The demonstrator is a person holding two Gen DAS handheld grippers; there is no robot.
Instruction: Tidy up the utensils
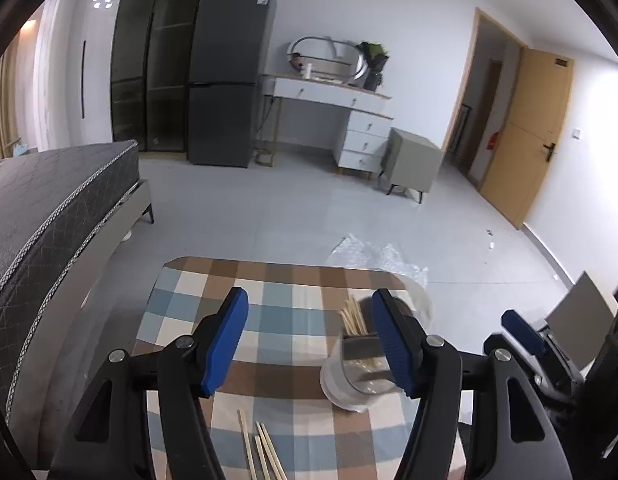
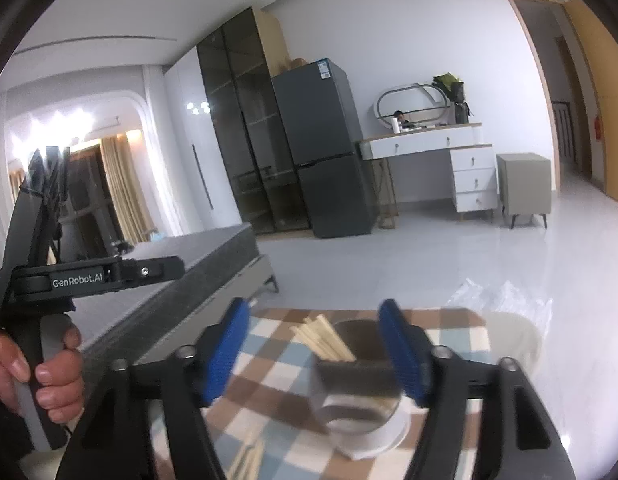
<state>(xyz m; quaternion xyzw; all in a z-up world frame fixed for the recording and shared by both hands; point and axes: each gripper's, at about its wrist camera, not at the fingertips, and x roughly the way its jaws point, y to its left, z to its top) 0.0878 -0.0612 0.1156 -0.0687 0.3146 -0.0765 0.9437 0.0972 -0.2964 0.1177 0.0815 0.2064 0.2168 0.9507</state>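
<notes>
A clear glass jar stands on the checkered table, with several wooden chopsticks upright in it. More loose chopsticks lie on the cloth at the near edge. My left gripper is open and empty, hovering above the table with the jar just inside its right finger. My right gripper is open and empty, above the same jar and its chopsticks. Blurred loose chopsticks lie at lower left there. The right gripper's finger also shows in the left wrist view.
A dark bed runs close along the table's left side. Crumpled clear plastic lies on the floor past the table's far edge. A fridge, a white desk and a small cabinet stand by the far wall.
</notes>
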